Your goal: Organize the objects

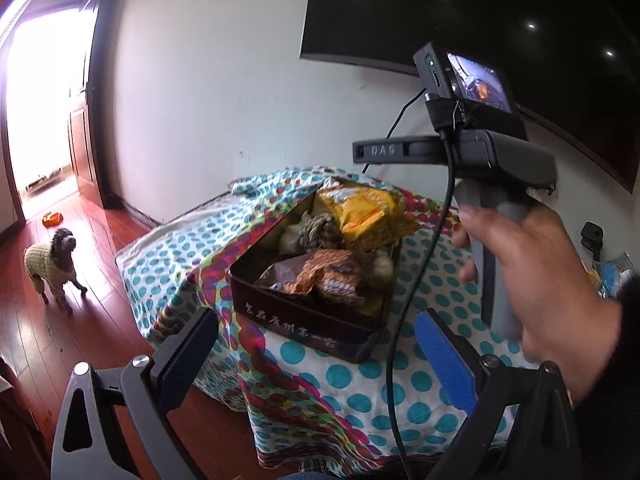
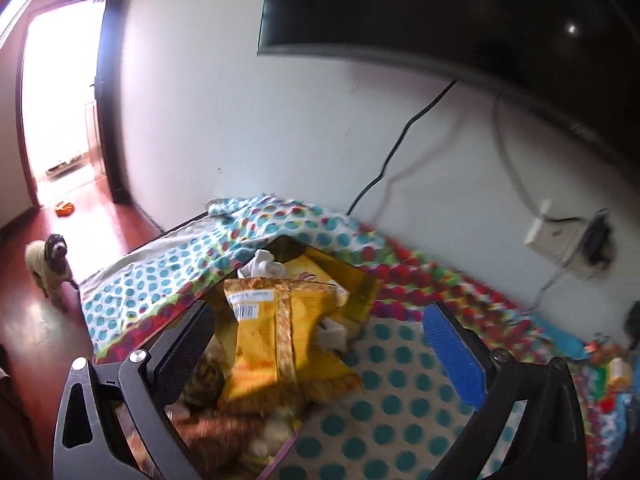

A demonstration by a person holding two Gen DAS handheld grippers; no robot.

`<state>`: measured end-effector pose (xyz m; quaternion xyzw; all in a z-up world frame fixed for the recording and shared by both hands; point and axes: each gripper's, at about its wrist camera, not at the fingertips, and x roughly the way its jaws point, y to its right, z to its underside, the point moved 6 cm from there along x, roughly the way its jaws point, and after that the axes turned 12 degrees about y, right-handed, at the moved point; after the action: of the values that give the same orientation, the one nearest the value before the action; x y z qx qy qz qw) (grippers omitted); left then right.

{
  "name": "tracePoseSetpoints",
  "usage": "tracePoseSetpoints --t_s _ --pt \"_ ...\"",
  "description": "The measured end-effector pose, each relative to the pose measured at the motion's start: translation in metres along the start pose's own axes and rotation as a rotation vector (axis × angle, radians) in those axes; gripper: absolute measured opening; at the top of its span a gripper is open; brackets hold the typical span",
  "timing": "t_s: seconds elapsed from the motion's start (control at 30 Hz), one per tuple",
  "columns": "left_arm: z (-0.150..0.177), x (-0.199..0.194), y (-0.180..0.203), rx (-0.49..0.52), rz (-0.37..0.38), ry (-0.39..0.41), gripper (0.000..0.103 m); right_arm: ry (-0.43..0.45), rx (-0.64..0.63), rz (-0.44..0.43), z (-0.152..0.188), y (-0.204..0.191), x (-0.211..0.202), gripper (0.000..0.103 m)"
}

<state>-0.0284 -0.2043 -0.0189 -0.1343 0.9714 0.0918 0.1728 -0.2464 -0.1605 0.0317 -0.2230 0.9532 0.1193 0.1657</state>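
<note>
- Both tongs hover over a low table draped in a polka-dot cloth [image 1: 304,376], where a dark rectangular tin [image 1: 316,320] stands already heaped with goods; judged by that heap, the sorting looks far along.
- The left gripper [image 1: 316,344] is spread wide and carries nothing. The tin sits just ahead of its tips, between the black finger and the blue-padded one, a stance that suits watching or steadying, not grasping.
- The right gripper [image 2: 320,344] is likewise spread and empty. A yellow packet [image 2: 276,344] lies directly ahead of and below the gap between its fingers, resting on top of the tin's other contents, slanted and partly over the tin's rim.
- The packet probably lies that way because the tin is too full to take it flat; a push or a re-grip may be needed to seat it.
- From the left wrist camera, the person's right hand [image 1: 548,280] is seen gripping the handle of the right tool, to the right of and above the tin, with a black cable [image 1: 424,280] trailing down across the tin's near corner. The cable could snag on the rim.
- An orange striped wrapper [image 1: 332,276] and a woolly ball [image 1: 316,228] fill the tin nearer the left tongs.
- A small dog [image 1: 52,268] in a pale coat stands on the red wooden floor, well off to the left of both tongs, near a bright doorway.
- A dark wall screen [image 2: 460,20] hangs above and beyond the tips.
- More small items lie at the far right of the cloth, too blurred to name.
</note>
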Motion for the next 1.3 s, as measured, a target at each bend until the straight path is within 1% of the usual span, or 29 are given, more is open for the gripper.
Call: tracePoseSetpoints --t_s 0.1,0.27,0.37,0.4,0.43,0.53,0.63,0.7,0.77,0.8,0.87,0.93,0.97,1.0,1.07,1.1,1.13,1.17,1.2,1.27,1.3 --pt "-0.006 -0.012 0.008 0.012 -0.005 0.016 0.101 0.013 0.005 -0.018 0.005 -0.01 -0.027 0.103" --pt "-0.004 -0.034 0.01 -0.015 0.0 -0.025 0.101 -0.014 0.083 -0.021 0.02 -0.014 -0.053 0.103" --pt "-0.007 -0.043 0.006 -0.032 -0.007 -0.036 0.101 -0.019 0.093 -0.022 0.027 -0.012 -0.07 0.103" --pt "-0.009 -0.047 0.006 -0.034 -0.004 -0.038 0.101 -0.013 0.081 -0.005 0.029 -0.009 -0.075 0.103" --pt "-0.009 -0.049 0.008 -0.026 -0.004 -0.044 0.101 -0.003 0.079 0.014 0.031 -0.005 -0.081 0.103" --pt "-0.01 -0.057 0.016 0.006 -0.014 -0.049 0.101 0.021 0.09 0.018 0.032 0.0 -0.098 0.103" --pt "-0.012 -0.07 0.028 0.009 0.006 -0.041 0.101 0.052 0.088 0.035 0.03 0.004 -0.109 0.103" --pt "-0.014 -0.088 0.038 0.052 0.016 -0.033 0.101 0.052 0.08 0.044 0.028 0.008 -0.11 0.103" --pt "-0.015 -0.108 0.041 0.1 0.03 -0.005 0.101 0.061 0.071 0.075 0.025 0.017 -0.11 0.103" --pt "-0.014 -0.117 0.038 0.123 0.015 0.015 0.101 0.067 0.072 0.097 0.024 0.025 -0.111 0.103" --pt "-0.015 -0.125 0.024 0.137 -0.049 0.034 0.101 0.063 0.088 0.141 0.024 0.043 -0.11 0.103" --pt "-0.02 -0.12 0.0 0.106 -0.11 0.05 0.101 0.05 0.125 0.141 0.03 0.055 -0.113 0.103" --pt "-0.023 -0.111 -0.016 0.078 -0.156 0.046 0.101 0.054 0.133 0.139 0.033 0.056 -0.116 0.103" --pt "-0.024 -0.1 -0.028 0.063 -0.186 0.033 0.101 0.053 0.133 0.135 0.037 0.055 -0.118 0.103" --pt "-0.025 -0.079 -0.04 0.068 -0.236 0.023 0.101 0.047 0.128 0.104 0.045 0.043 -0.122 0.103" --pt "-0.025 -0.072 -0.041 0.082 -0.246 0.036 0.101 0.045 0.124 0.089 0.048 0.036 -0.123 0.103" --pt "-0.022 -0.064 -0.037 0.104 -0.24 0.043 0.101 0.046 0.123 0.076 0.05 0.028 -0.125 0.103" --pt "-0.016 -0.052 -0.033 0.12 -0.236 0.027 0.101 0.046 0.121 0.064 0.051 0.022 -0.126 0.103" --pt "-0.01 -0.042 -0.031 0.122 -0.232 0.014 0.101 0.048 0.116 0.05 0.051 0.014 -0.129 0.103" --pt "0.002 -0.022 -0.026 0.1 -0.199 -0.023 0.101 0.059 0.094 0.046 0.051 0.005 -0.132 0.103" --pt "0.006 -0.018 -0.024 0.091 -0.194 -0.023 0.101 0.065 0.079 0.048 0.051 0.001 -0.133 0.103"
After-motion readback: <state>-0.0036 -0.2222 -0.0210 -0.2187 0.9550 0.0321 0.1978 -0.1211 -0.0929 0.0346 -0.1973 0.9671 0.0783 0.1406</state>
